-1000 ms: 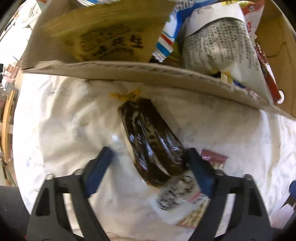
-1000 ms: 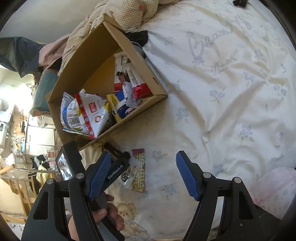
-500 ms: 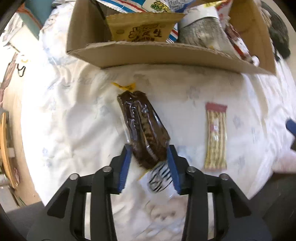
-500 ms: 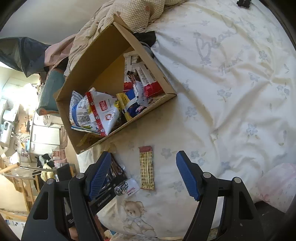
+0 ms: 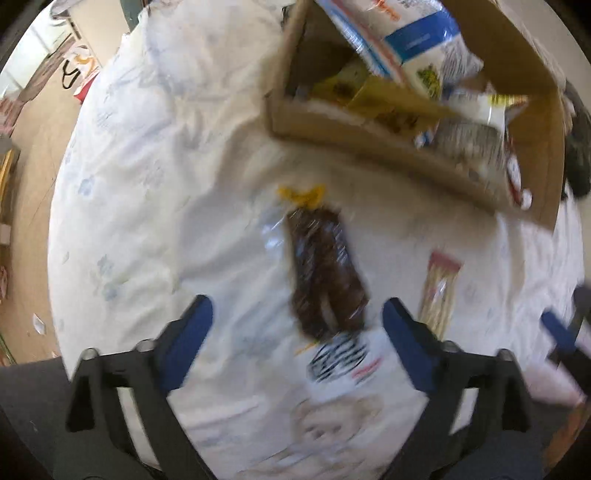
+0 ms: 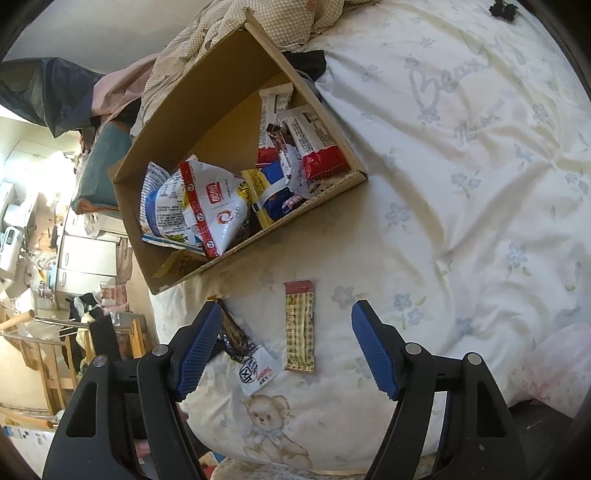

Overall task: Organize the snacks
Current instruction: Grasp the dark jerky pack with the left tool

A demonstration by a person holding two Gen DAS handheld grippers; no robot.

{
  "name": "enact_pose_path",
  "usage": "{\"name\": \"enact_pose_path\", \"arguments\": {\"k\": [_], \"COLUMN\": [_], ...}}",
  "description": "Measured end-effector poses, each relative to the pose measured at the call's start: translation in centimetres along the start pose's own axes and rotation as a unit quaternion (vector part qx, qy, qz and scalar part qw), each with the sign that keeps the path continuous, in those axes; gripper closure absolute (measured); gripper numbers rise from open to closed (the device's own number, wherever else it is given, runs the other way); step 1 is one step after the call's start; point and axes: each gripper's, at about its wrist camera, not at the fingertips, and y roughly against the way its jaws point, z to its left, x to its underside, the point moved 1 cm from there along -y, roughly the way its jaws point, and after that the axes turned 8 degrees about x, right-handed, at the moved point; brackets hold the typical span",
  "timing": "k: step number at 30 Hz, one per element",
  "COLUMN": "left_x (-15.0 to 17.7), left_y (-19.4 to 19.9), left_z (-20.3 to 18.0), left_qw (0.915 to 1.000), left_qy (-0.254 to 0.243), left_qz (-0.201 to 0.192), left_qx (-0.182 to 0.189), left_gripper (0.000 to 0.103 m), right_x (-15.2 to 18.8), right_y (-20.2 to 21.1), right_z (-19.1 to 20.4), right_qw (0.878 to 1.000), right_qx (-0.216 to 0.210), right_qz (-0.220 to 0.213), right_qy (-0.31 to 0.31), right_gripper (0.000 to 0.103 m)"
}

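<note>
A dark brown snack pack [image 5: 325, 277] with a yellow tie and white label lies on the white bedsheet [image 5: 155, 192], in front of a cardboard box [image 5: 369, 147] holding several snack bags. My left gripper [image 5: 295, 332] is open and empty, its jaws wide on either side of the pack's near end. The pack also shows in the right wrist view [image 6: 236, 338]. A yellow checked bar with a red end [image 6: 300, 326] lies beside it, also in the left wrist view [image 5: 439, 295]. My right gripper [image 6: 284, 350] is open and empty above the bar. The box [image 6: 236, 254] lies beyond.
The bed's left edge drops to a wooden floor [image 5: 33, 155]. A checked quilt [image 6: 258, 22] is bunched behind the box. A pink cloth [image 6: 554, 365] lies at the right. Furniture and clutter [image 6: 55, 258] stand left of the bed.
My left gripper closed on the brown pack half a second ago and has now opened wide and pulled back; the pack lies on the sheet. The right gripper rose slightly, still open.
</note>
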Motion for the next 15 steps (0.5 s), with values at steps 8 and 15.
{"name": "enact_pose_path", "arguments": {"k": [8, 15], "left_x": [-1.3, -0.8], "left_y": [-5.8, -4.4], "left_z": [-2.8, -3.2], "left_qw": [0.9944, 0.9931], "left_qy": [-0.001, -0.065], "left_qz": [0.019, 0.037], "left_qx": [-0.104, -0.091], "left_gripper": [0.009, 0.043], "right_x": [-0.1, -0.3], "right_y": [0.1, -0.2], "right_z": [-1.7, -1.1], "right_qw": [1.0, 1.0], "right_qx": [0.004, 0.0], "right_qz": [0.002, 0.006], "right_qy": [-0.025, -0.019], "right_gripper": [0.027, 0.027]}}
